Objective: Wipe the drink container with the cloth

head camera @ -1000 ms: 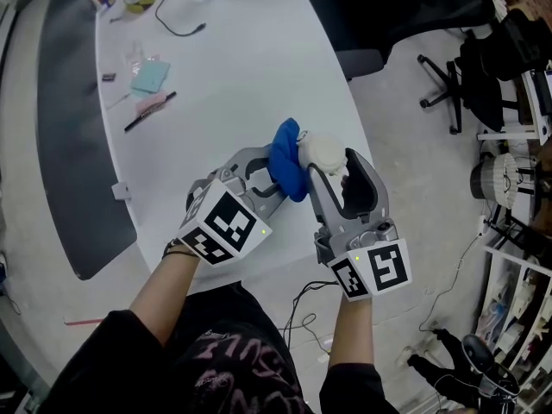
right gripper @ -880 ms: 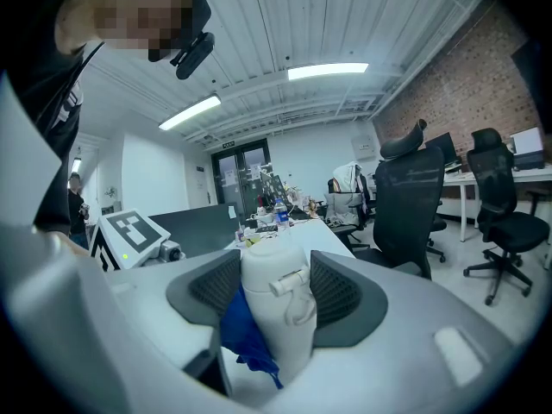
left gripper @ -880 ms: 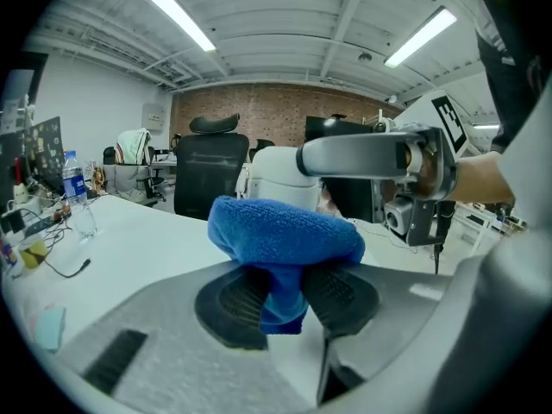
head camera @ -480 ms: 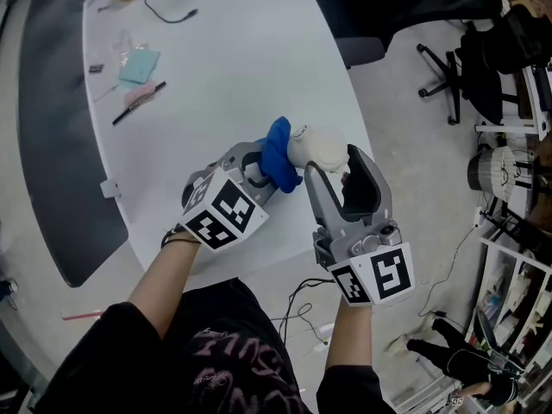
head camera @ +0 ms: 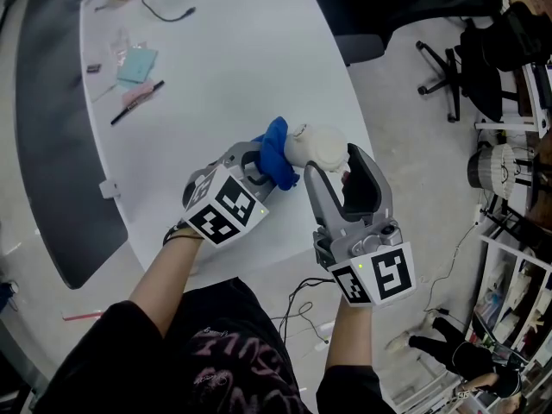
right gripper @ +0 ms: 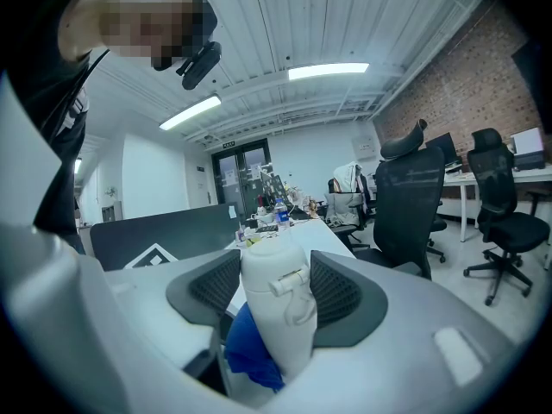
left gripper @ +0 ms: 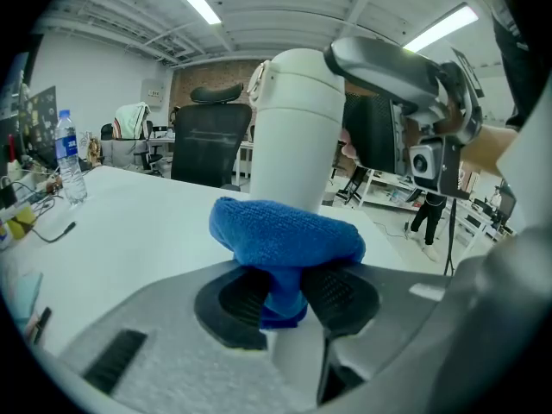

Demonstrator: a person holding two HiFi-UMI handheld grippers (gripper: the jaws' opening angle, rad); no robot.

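Observation:
A white drink container (head camera: 317, 147) (right gripper: 278, 309) (left gripper: 293, 136) stands upright between the pads of my right gripper (head camera: 326, 172) (right gripper: 274, 293), which is shut on it above the table's near edge. My left gripper (head camera: 259, 164) (left gripper: 280, 296) is shut on a folded blue cloth (head camera: 276, 153) (left gripper: 285, 235) (right gripper: 250, 352). The cloth presses against the container's left side, low on its body. The container's base is hidden behind the cloth and the jaws.
The white table (head camera: 224, 67) stretches away, with a turquoise pad (head camera: 138, 65), a black pen (head camera: 136, 103) and a cable (head camera: 168, 11) at its far left. A water bottle (left gripper: 69, 156) stands far off. Black office chairs (head camera: 448, 67) stand on the floor to the right.
My left gripper has slid the blue cloth down the container's side. The right gripper and the container have kept still.

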